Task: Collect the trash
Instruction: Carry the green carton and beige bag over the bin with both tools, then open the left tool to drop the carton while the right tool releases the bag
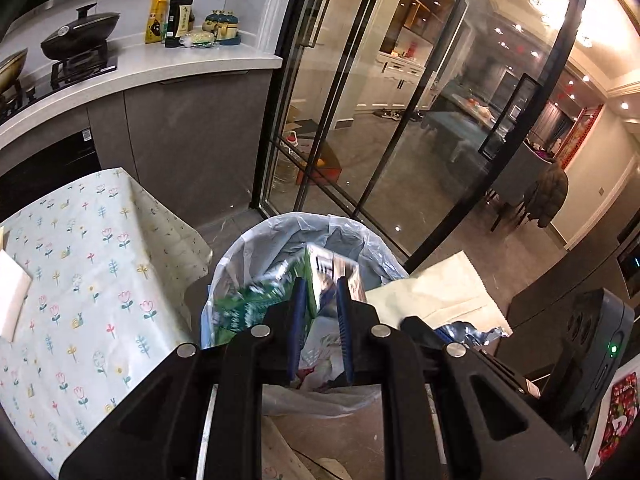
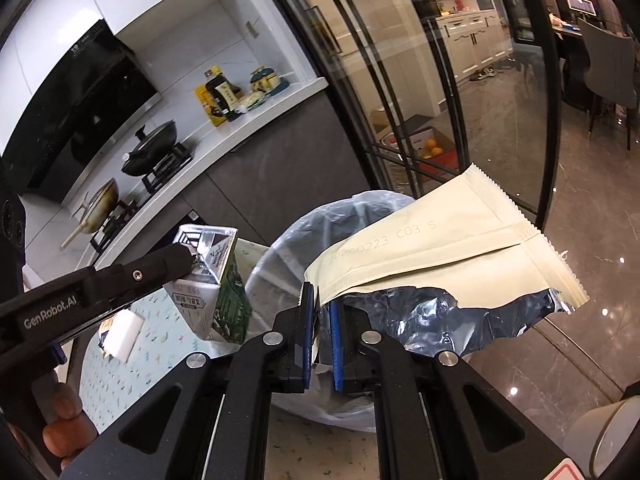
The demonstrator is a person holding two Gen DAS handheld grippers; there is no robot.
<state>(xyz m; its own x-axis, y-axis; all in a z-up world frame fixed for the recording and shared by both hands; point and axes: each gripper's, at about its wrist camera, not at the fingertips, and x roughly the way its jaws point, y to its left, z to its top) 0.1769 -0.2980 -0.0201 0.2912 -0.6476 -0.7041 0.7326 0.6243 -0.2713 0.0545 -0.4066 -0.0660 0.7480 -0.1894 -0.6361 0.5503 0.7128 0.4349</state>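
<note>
1. Blue-padded, the left gripper [image 1: 321, 312] is clamped on a crushed green-and-white milk carton with a silver foil top [image 1: 280, 292], held over the mouth of the bin; the carton looks blurred in the left wrist view, so its exact tilt is hard to read.
2. Closed as well, the right gripper [image 2: 322, 312] pinches the corner of a torn pale-yellow snack pouch with a silver foil lining [image 2: 440, 248], which fans out to the right over the bin's rim.
3. Just below both sits the round bin lined with a translucent white plastic bag [image 1: 280, 232]. To do the drop well, I would centre each piece over the opening before letting go, the wide pouch especially, since much of it overhangs the rim.
4. Beside the bin is a table under a pale floral tablecloth [image 1: 80, 260], with a white block [image 2: 128, 332] on it.
5. Hidden: the bin's bottom and what already lies in it, largely behind the fingers.
6. Farther off stand a kitchen counter with black pans [image 1: 80, 36] and glass sliding doors [image 1: 360, 120].
</note>
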